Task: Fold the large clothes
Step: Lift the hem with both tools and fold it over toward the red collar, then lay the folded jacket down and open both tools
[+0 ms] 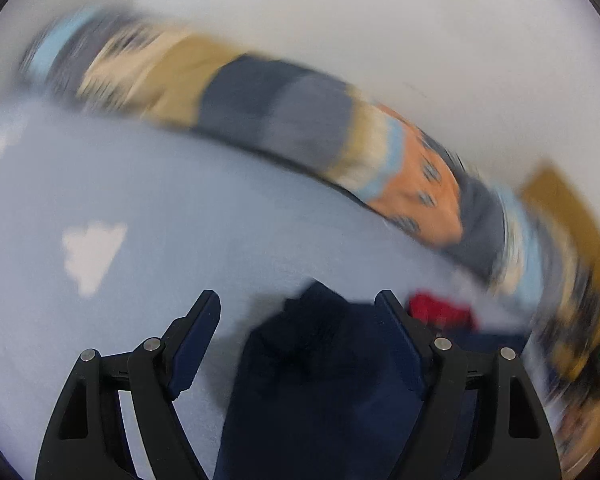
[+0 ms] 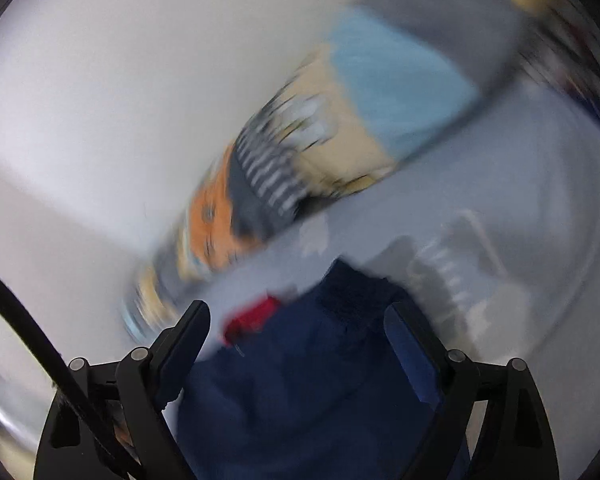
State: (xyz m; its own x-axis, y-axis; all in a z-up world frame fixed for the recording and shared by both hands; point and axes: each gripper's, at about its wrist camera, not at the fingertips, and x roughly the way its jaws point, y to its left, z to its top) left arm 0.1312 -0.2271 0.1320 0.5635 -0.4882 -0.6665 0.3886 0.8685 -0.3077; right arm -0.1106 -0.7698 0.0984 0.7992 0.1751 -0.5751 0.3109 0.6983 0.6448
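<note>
Though both frames are smeared by motion, I take the navy garment (image 1: 324,380) as my landmark and read each view against it

Left wrist view: my left gripper (image 1: 300,304) has its jaws spread wide, and I see nothing pinched between them. The navy garment lies directly ahead of and beneath this gripper, on the pale blue bed sheet (image 1: 140,184). Its visible long axis runs away from the camera, roughly along the fingers, and it sits closer to the right-hand finger than to the other. A red patch (image 1: 440,312) shows just beyond that finger, at the garment's far right. Past the garment a row of patterned cushions (image 1: 260,108) lines the white wall (image 1: 380,20)

Right wrist view: my right gripper (image 2: 298,312) is likewise wide open and holds nothing that I can make out. The navy garment (image 2: 312,380) again fills the gap between the fingers, its peak pointing away from the camera. Here the red patch (image 2: 256,316) lies at the garment's far left. A black cable (image 2: 24,320) crosses on the left, well clear of the cloth

Judgement: both grippers hover over the same heap, at about equal range, so neither is clearly nearer. I cannot tell from the blur whether either finger touches cloth. The next grasp depends on finding an edge along that long axis
</note>
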